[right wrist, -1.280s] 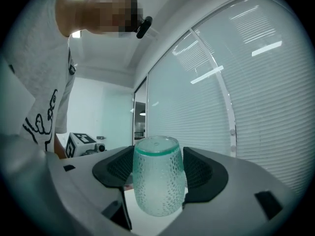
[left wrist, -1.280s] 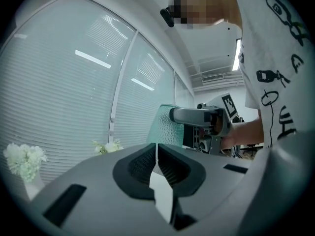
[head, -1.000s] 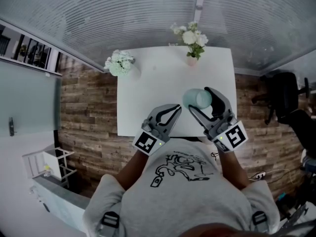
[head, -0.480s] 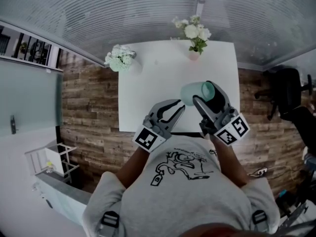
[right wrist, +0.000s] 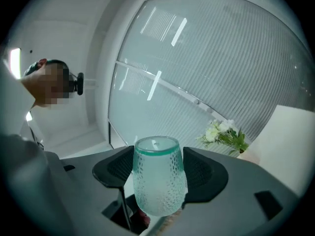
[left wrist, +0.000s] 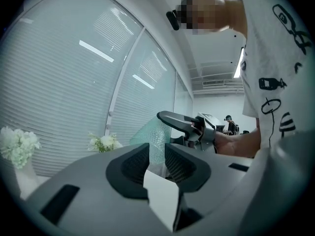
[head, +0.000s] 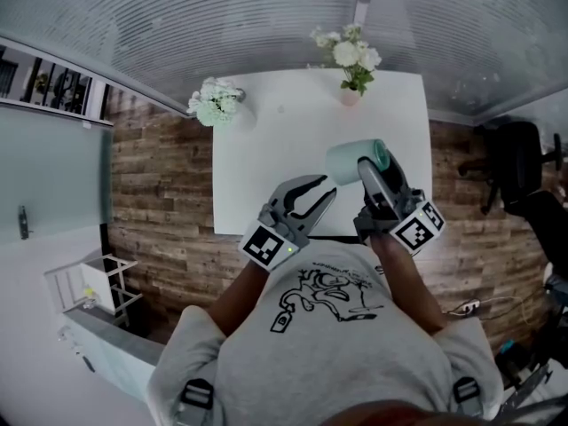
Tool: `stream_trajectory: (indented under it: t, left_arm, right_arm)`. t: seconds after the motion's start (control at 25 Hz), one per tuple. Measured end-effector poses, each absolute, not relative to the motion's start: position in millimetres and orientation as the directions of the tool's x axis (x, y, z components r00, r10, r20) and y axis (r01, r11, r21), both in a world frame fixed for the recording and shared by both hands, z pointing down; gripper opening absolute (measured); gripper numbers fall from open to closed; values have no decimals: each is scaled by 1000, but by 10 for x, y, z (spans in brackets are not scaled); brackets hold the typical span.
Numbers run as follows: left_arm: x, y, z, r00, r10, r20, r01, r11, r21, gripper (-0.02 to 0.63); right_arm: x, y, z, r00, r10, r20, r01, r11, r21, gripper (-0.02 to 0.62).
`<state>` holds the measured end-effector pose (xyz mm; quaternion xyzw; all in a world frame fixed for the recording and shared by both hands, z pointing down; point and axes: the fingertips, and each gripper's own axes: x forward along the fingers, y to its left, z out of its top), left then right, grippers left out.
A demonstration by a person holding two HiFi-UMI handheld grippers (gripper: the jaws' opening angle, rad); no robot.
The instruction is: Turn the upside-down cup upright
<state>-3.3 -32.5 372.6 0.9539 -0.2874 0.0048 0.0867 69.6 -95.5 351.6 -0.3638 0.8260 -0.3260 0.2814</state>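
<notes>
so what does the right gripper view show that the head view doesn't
Only the right gripper view: the cup close up, its glass dimpled, with the pads of the right gripper pressed on its sides.

Only the head view: the second flower bunch, the wooden floor, the black chair, and the cup tipped on its side above the table.

Both: the held cup with its green rim, and the flowers in the pink vase.

Dimpled pale-green glass cup, teal rim, tipped on its side, held above the white table
</notes>
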Motion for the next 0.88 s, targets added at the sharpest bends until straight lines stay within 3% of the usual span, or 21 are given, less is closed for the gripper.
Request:
stream_trajectory:
  t: [0.68,0.88]
  left_arm:
    - [188,-375,3629,873,-487,24,-483,-856,185,106]
    - [241,-390,3599,883,-470,19,-465,-868,175,62]
  right_arm:
    - [655,-1020,3722,-500,-810,-305,-70,388,-919,324]
    - [643,-1019,3702,-487,-805,-340,20,379,-925,324]
